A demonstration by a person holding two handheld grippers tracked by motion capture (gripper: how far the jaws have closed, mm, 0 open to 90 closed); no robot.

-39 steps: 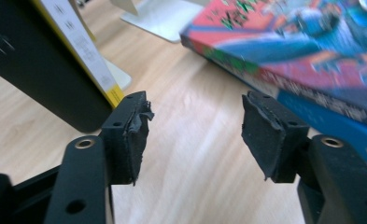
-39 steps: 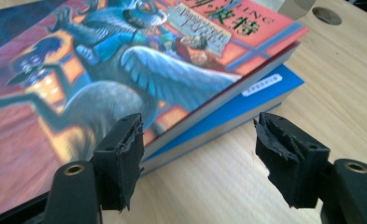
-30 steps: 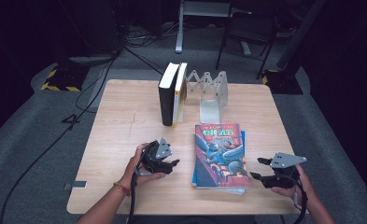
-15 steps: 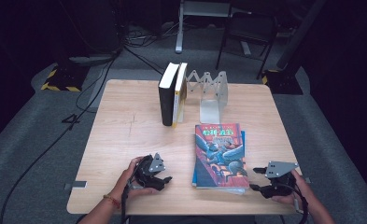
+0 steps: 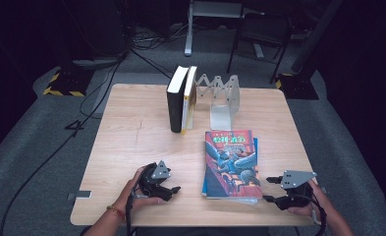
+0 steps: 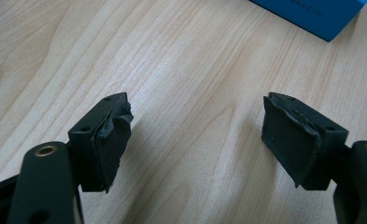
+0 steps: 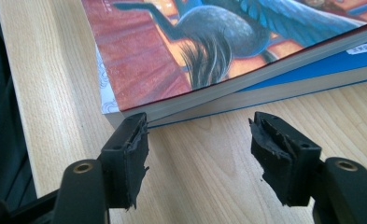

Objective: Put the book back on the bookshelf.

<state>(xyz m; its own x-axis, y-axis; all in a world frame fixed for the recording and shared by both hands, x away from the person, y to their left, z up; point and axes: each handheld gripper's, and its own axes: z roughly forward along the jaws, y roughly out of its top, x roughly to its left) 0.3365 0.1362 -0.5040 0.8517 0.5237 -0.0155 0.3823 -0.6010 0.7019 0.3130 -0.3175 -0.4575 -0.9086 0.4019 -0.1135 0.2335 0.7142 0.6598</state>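
In the high view, two books (image 5: 182, 98) stood upright beside the folding rack (image 5: 223, 101) at the far side of the bench (image 5: 131, 147), while a stack of two more, the illustrated book (image 5: 231, 160) on top, lay flat between the hands, so I judged the shelving about half done. In the left gripper view, the left hand-held gripper (image 6: 195, 133) had just been opening over bare wood, nothing between its jaws. In the right gripper view, the right hand-held gripper (image 7: 199, 144) gaped, empty, at the stack's near corner, above the blue book (image 7: 312, 77).

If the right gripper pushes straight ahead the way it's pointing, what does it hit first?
Most likely the near corner of the stacked books: the right gripper stands open and empty just short of it, aimed at their edges.
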